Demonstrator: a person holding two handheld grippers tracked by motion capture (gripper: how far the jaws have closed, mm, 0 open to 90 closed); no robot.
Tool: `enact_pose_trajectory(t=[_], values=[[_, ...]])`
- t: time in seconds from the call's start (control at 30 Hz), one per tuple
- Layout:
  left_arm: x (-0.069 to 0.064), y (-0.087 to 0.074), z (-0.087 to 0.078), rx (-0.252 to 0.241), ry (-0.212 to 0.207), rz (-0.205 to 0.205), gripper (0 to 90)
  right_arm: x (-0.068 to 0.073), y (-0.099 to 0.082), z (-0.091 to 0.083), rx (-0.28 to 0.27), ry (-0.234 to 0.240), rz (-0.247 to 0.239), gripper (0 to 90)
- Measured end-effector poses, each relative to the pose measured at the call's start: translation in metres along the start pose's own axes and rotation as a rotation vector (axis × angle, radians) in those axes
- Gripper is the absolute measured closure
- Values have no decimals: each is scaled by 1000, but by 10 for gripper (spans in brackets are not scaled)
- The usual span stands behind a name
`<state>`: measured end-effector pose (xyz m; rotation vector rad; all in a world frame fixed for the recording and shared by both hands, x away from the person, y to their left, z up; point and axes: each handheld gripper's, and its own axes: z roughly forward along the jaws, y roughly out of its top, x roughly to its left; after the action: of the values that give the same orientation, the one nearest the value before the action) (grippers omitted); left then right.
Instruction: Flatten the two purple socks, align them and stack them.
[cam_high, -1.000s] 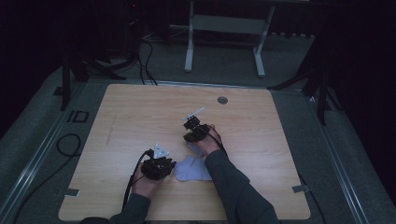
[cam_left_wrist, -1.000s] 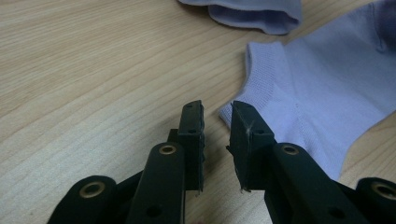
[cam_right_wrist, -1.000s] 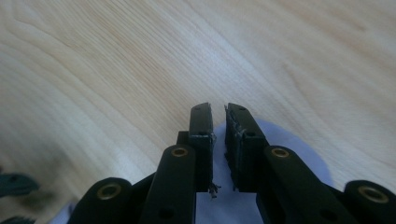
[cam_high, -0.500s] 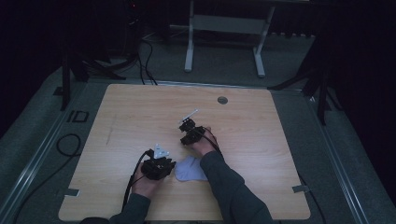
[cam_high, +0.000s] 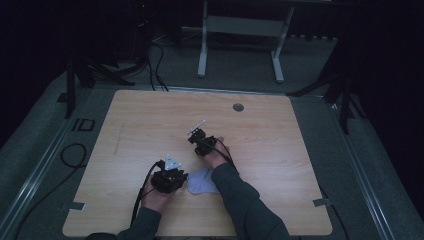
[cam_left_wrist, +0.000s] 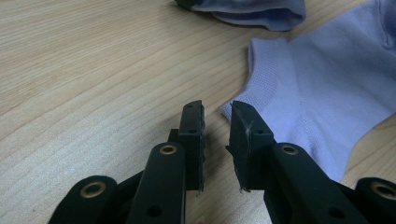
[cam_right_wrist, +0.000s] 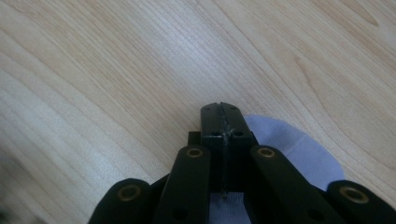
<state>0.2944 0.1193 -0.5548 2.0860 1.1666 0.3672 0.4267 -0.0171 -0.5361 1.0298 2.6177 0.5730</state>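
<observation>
Right hand-held gripper just closed on lilac sock, left hand-held gripper narrowly parted beside sock's edge

Your high view looks forward and down from above your side, taking in the whole wooden table. Your left gripper view sits low and close, looking along the tabletop at the pale blue sock. Your right gripper view tilts steeply down, sharing that sock and wood
</observation>
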Motion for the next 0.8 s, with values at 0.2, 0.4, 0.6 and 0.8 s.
enact_pose_trajectory(t=[0.2, 0.4, 0.6, 0.8], values=[[0, 0, 1, 1, 0, 2, 751, -9, -2, 0, -10, 61, 53, 900], [-1, 0, 1, 3, 0, 1, 751, -11, -3, 0, -22, 72, 50, 900], [0, 0, 1, 0, 0, -2, 755, -11, -5, -1, -32, 83, 61, 900], [0, 0, 0, 2, 3, 0, 767, -18, -7, -16, -68, 87, 60, 900]])
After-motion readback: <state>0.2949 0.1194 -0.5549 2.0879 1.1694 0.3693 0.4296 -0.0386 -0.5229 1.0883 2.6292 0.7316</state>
